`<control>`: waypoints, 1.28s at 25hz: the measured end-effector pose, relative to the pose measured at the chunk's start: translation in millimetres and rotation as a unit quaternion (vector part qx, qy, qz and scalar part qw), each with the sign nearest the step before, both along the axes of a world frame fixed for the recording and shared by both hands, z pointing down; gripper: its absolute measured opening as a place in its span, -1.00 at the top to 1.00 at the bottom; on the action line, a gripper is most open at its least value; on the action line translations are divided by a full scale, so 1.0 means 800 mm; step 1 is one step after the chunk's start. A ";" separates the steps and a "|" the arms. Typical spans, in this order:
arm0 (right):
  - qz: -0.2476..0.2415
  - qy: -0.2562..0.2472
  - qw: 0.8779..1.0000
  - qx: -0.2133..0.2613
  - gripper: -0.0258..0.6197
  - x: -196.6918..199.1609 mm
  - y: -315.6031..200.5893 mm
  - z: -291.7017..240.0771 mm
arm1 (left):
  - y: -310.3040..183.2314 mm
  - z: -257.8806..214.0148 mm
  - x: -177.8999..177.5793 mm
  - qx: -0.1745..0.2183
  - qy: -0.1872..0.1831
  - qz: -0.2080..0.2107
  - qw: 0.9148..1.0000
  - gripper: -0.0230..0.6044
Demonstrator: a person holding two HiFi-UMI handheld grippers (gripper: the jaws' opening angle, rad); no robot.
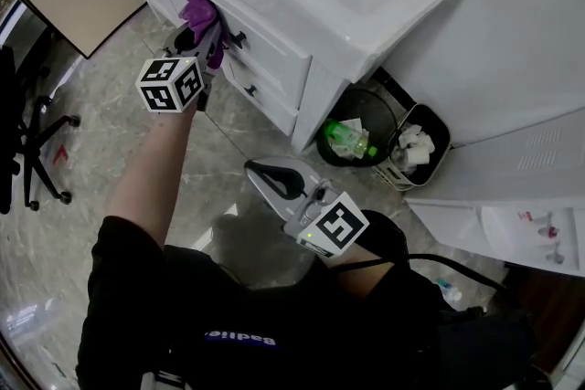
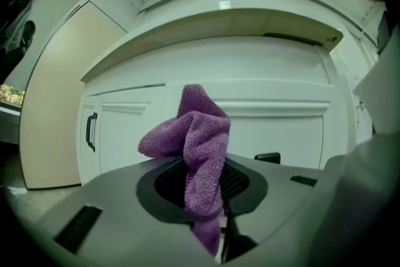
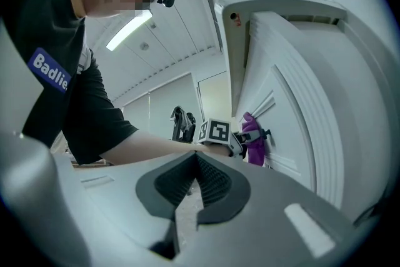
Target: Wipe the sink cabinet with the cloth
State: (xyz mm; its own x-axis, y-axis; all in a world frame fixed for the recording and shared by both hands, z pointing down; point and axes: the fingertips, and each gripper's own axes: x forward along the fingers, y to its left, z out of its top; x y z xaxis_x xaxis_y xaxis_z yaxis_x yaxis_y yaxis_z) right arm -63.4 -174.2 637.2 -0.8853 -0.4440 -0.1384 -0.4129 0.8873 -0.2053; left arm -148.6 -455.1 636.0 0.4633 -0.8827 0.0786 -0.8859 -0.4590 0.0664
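Closest to the camera in the head view is the person's dark shirt, and just above it the right gripper (image 1: pixel 265 171), held low in front of the sink cabinet (image 1: pixel 274 41) and well apart from its front. That gripper's own view shows its jaws closed together with nothing between them.

Up against the cabinet's front, the left gripper (image 1: pixel 196 36) reaches out at the end of a bare forearm. Its jaws are clamped on a purple cloth (image 1: pixel 199 14). The left gripper view shows the cloth (image 2: pixel 197 134) pinched between the jaws, its bunched upper part standing above them and a tail hanging below. The bunched part lies against the white upper drawer front, just under the countertop's overhanging edge and just beside a black drawer handle (image 1: pixel 239 39). A black door handle (image 2: pixel 90 131) shows on the cabinet door to the left of the cloth.

At the cabinet's near corner, on the marbled floor, stands a black bin (image 1: pixel 352 119) with a green bottle (image 1: pixel 347 138) inside. A second bin (image 1: pixel 420 142) holding crumpled white paper stands just beside it.
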 end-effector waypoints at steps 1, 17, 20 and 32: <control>0.002 0.000 1.000 -0.002 0.93 0.001 0.000 0.000 | 0.000 0.014 0.001 -0.012 -0.001 -0.002 1.000 0.66; -0.007 -0.001 1.000 -0.004 0.93 -0.003 0.005 0.001 | 0.059 -0.022 0.004 0.007 -0.021 0.054 0.998 0.66; -0.012 -0.002 1.000 -0.007 0.93 -0.008 0.007 0.001 | 0.069 -0.096 0.017 0.067 0.006 0.071 0.995 0.66; -0.011 0.003 1.000 -0.004 0.93 -0.003 0.013 0.001 | 0.038 -0.030 0.029 0.028 0.026 0.061 0.997 0.66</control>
